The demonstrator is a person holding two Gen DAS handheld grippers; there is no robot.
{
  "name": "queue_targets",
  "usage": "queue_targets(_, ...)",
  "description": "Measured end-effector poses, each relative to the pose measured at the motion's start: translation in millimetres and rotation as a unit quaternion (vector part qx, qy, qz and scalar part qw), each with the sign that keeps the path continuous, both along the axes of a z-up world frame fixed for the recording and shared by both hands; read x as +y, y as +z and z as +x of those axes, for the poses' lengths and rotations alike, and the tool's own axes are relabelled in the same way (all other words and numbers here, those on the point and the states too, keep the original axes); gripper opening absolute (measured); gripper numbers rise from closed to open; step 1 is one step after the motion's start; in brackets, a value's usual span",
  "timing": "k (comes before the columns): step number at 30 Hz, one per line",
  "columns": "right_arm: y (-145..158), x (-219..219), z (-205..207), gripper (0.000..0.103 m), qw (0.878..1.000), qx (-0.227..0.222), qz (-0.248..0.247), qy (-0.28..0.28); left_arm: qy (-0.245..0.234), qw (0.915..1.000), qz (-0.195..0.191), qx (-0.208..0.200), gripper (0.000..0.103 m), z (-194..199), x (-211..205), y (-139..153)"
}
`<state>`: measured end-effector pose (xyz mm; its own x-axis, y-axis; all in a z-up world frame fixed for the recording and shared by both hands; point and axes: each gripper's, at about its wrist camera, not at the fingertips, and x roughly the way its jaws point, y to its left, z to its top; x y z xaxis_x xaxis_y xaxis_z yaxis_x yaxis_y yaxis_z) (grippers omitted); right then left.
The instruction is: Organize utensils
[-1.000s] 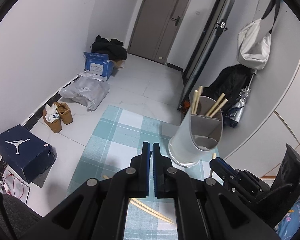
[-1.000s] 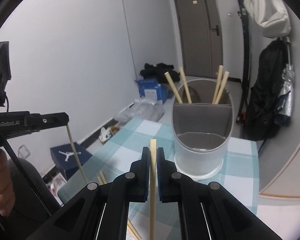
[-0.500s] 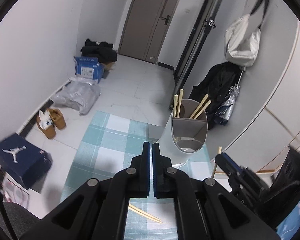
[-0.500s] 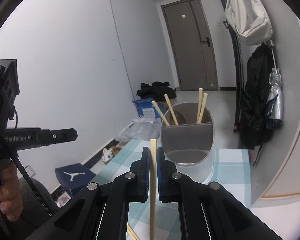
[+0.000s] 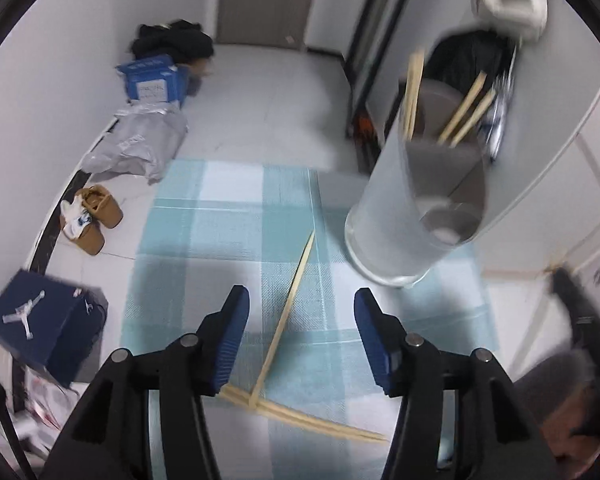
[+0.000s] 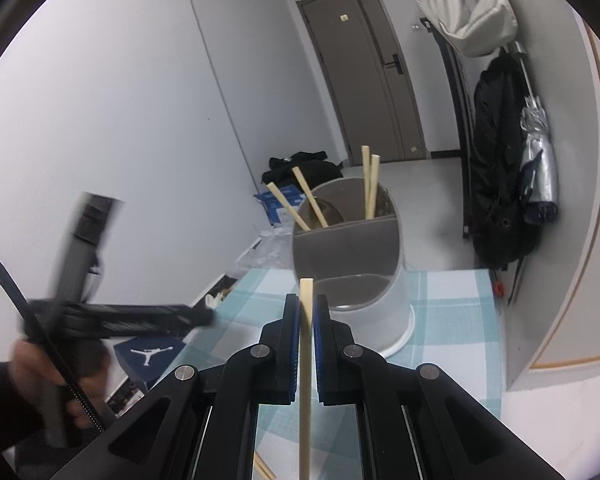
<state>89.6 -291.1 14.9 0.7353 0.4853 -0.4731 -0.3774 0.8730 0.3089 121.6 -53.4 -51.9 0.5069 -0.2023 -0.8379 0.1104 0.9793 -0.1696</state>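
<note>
A grey divided utensil holder (image 5: 420, 208) (image 6: 352, 264) stands on a blue-checked cloth (image 5: 228, 216) and has several wooden chopsticks in it. My left gripper (image 5: 300, 316) is open above the cloth, over a loose chopstick (image 5: 288, 312) that lies across two more chopsticks (image 5: 312, 420) near the front. My right gripper (image 6: 307, 312) is shut on a single chopstick (image 6: 305, 380), held upright in front of the holder. The left gripper also shows blurred at the left of the right wrist view (image 6: 148, 318).
On the floor to the left are a dark blue shoe box (image 5: 40, 328), brown shoes (image 5: 92, 220), a grey bag (image 5: 140, 144) and a blue carton (image 5: 152, 84). A black backpack and folded umbrella (image 6: 512, 184) hang at the right wall.
My left gripper has opened and dropped toward the cloth; a chopstick now lies between its fingers. My right gripper still holds its chopstick and has pulled back a little from the holder.
</note>
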Motion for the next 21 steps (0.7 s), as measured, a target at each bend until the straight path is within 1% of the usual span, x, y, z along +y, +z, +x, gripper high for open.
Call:
queue_targets(3, -4, -7, 1, 0.006, 1.000, 0.008, 0.006, -0.007, -0.013, 0.9992, 0.028, 0.026, 0.050, 23, -8, -22)
queue_targets(5, -6, -13, 2, 0.006, 1.000, 0.016, 0.014, -0.009, -0.011, 0.9985, 0.039, 0.038, 0.051, 41, -9, -36)
queue_targets(6, -6, -15, 3, 0.006, 1.000, 0.016, 0.013, -0.011, -0.013, 0.9981, 0.035, 0.048, 0.055, 47, -8, -43)
queue_targets(7, -7, -18, 3, 0.006, 1.000, 0.015, 0.012, -0.014, -0.015, 0.9972, 0.031, 0.066, 0.056, 54, -6, -49)
queue_targets(8, -7, -19, 3, 0.006, 1.000, 0.017, 0.015, -0.016, -0.012, 0.9967, 0.035, 0.072, 0.056, 60, -6, -54)
queue_targets(10, -7, -25, 7, 0.006, 0.999, 0.021, 0.023, -0.021, -0.006, 0.9960, 0.045, 0.077, 0.056, 70, -4, -61)
queue_targets(12, -8, -28, 10, 0.006, 0.999, 0.023, 0.025, -0.025, -0.012, 0.9950, 0.056, 0.081, 0.056, 75, -7, -64)
queue_targets(15, -8, -31, 15, 0.006, 0.999, 0.025, 0.028, -0.030, -0.040, 0.9931, 0.080, 0.077, 0.056, 76, -16, -61)
queue_targets(18, -11, -33, 19, 0.006, 0.998, 0.030, 0.034, -0.033, -0.068, 0.9911, 0.084, 0.077, 0.056, 74, -24, -60)
queue_targets(21, -10, -33, 22, 0.006, 0.998, 0.031, 0.036, -0.032, -0.079, 0.9900, 0.094, 0.070, 0.055, 74, -31, -60)
